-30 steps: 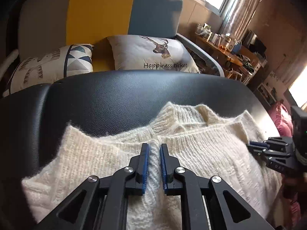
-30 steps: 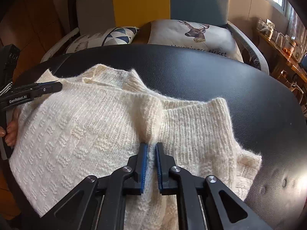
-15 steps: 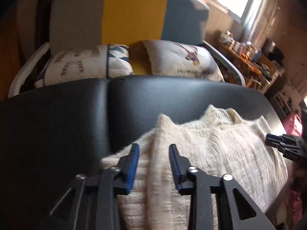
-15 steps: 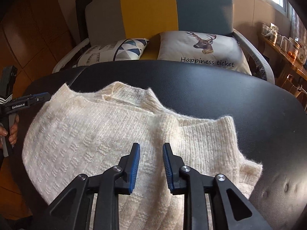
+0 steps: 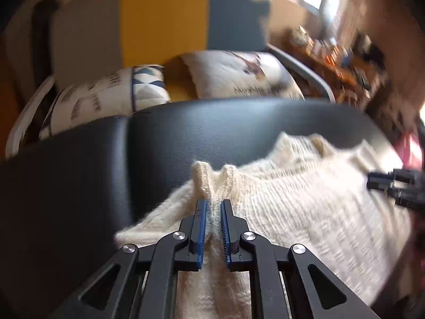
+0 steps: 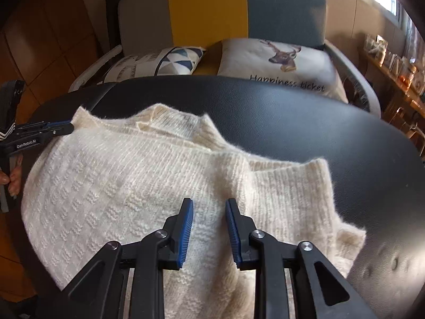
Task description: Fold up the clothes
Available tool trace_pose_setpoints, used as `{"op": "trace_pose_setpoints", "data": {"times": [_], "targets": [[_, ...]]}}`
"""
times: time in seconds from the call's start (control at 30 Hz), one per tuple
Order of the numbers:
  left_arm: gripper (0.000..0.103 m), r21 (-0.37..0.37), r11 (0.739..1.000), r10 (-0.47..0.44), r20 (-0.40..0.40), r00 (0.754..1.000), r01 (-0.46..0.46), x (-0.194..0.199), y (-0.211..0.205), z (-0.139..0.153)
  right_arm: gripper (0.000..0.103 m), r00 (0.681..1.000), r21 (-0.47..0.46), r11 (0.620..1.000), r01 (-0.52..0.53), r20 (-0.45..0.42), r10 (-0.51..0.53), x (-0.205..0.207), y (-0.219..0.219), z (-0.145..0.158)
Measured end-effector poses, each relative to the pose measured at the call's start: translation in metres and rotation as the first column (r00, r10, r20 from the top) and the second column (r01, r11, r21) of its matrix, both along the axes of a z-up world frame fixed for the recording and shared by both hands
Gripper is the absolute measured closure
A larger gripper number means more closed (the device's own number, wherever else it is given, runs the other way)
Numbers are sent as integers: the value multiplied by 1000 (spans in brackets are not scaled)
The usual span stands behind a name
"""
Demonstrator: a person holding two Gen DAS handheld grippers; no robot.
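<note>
So we've got the cream sweater [image 6: 138,186] flat on the black tabletop [image 6: 305,122], left gripper [image 5: 213,230] pinching its left-side edge, right gripper [image 6: 209,230] open over the right half.

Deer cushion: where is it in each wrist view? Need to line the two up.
Left wrist: deer cushion sits upper centre, blurred, on the sofa beyond the black table.
Right wrist: deer cushion sits upper right of centre, sharp, with "Happiness ticket" printed on it, partly cut off by the table edge.
Shared landmark: the yellow sofa stripe rises behind the cushion, to its left, in both views.
</note>
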State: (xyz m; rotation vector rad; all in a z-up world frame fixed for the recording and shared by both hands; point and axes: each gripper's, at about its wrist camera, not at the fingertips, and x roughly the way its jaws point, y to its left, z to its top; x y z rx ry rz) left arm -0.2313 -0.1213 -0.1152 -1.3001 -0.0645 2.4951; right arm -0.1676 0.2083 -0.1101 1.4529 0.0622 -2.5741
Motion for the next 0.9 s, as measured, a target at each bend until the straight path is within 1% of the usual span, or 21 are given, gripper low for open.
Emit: {"op": "trace_pose_setpoints", "data": {"times": [0.03,0.07,0.13,0.17,0.23,0.37,0.4,0.43,0.5,0.6,0.7,0.73,0.77,0.8,0.83,0.87,0.9], "targets": [[92,15,1000,15,20,1000,-15,-3,-2,-4,80,1000,15,1000,8,28,-8,-3,0,-7],[91,27,999,25,41,999,-26,-5,-3,-9,80,999,12,1000,16,39,-17,-5,0,-13],[88,50,998,44,82,996,-48,-11,-4,-18,80,999,-2,1000,28,21,-28,-5,1,-17],[86,65,997,47,89,995,-53,-12,-3,-16,80,999,-9,999,32,17,-32,-5,3,-18],[83,107,993,45,87,995,-54,-10,-5,-8,80,999,-24,999,37,16,-37,-4,5,-17],[72,191,971,136,62,989,-145,2,-29,8,80,999,-64,997,42,24,-41,-5,11,-17],[72,192,969,148,66,987,-158,6,-33,7,79,999,-72,996,43,24,-41,-6,12,-17],[72,181,971,144,79,986,-156,9,-35,5,79,999,-79,996,43,23,-42,-6,13,-18],[72,123,984,116,99,988,-128,14,-30,-2,79,999,-92,995,41,16,-40,-5,14,-19],[72,36,995,86,97,992,-90,17,-20,-7,79,999,-113,993,42,10,-41,-3,16,-20],[72,20,997,71,98,993,-73,10,-17,-6,79,999,-122,991,47,12,-46,-3,17,-19],[72,-2,998,65,91,994,-65,6,-15,-7,79,999,-118,992,45,13,-44,-3,17,-19],[72,-16,999,45,86,995,-44,3,-11,-7,79,999,-112,993,43,13,-41,-4,16,-19],[73,-15,1000,10,85,996,-9,-1,-7,-7,79,999,-109,993,40,13,-39,-4,15,-19],[76,-38,999,-14,70,997,17,-2,-1,-6,79,999,-108,993,40,12,-38,-3,15,-19],[91,-70,997,-35,51,998,39,-2,5,-5,79,999,-109,993,39,11,-38,-3,15,-19],[97,-82,996,-20,40,999,23,-3,4,-6,79,999,-111,993,38,10,-38,-3,16,-19]]}}
